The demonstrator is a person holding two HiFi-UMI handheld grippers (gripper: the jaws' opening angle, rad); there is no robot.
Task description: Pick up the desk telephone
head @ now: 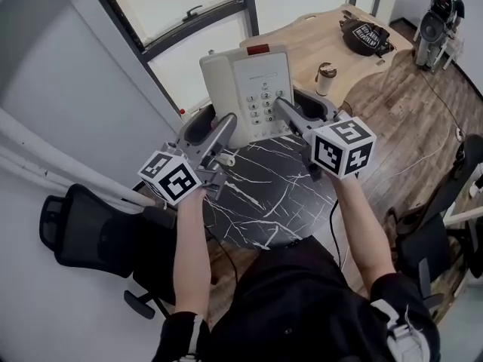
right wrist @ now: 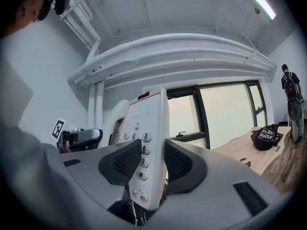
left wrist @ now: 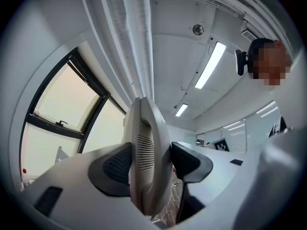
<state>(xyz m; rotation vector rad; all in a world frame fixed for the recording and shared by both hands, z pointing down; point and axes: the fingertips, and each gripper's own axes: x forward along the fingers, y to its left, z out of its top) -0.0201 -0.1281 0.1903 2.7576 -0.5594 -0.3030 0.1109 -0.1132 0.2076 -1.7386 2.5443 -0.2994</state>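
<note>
Where pads (right wrist: pixel 123 165) press, telephone (head: pixel 249 81) sides hidden

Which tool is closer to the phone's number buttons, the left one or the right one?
Right. The right tool clamps the edge of the telephone beside the number buttons; the left tool clamps the handset side, farther from them.

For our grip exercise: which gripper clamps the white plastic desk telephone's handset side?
The left gripper; the right gripper clamps the keypad side of the white plastic desk telephone.
</note>
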